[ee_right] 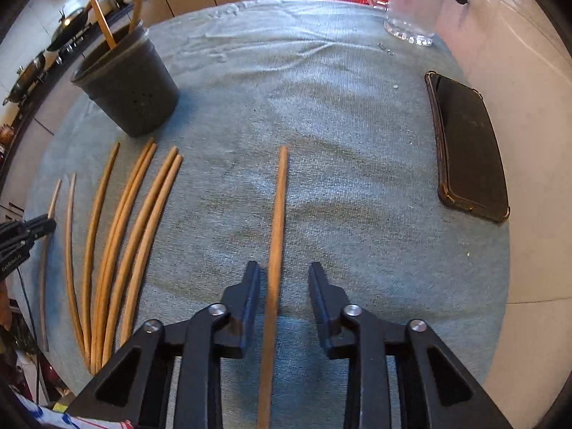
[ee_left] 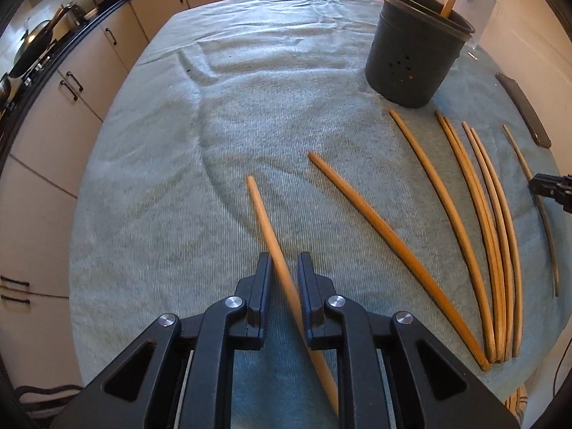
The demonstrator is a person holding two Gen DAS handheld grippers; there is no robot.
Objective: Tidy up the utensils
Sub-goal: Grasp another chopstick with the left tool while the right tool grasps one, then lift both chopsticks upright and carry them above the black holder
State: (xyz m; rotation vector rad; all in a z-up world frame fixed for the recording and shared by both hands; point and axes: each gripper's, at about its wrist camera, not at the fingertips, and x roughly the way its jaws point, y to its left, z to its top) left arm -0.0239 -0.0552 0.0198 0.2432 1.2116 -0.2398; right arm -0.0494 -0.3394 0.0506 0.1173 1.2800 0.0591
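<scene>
The left gripper (ee_left: pixel 285 264) is clamped on one chopstick (ee_left: pixel 266 225), likely for carrying to the dark holder (ee_left: pixel 411 60) at one o'clock. The right gripper (ee_right: pixel 284 275) stands narrowly parted, straddling another chopstick (ee_right: pixel 279 211) without pinching it, lined up lengthwise for a clean pinch.

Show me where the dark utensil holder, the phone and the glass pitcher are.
dark utensil holder (ee_right: pixel 137 96), right wrist view, on its outer wall
phone (ee_right: pixel 468 143), right wrist view, middle of its screen
glass pitcher (ee_right: pixel 414 0), right wrist view, on its body

wrist cams | steep down, close | share holder (ee_left: pixel 416 53), chopsticks (ee_right: pixel 136 236)
</scene>
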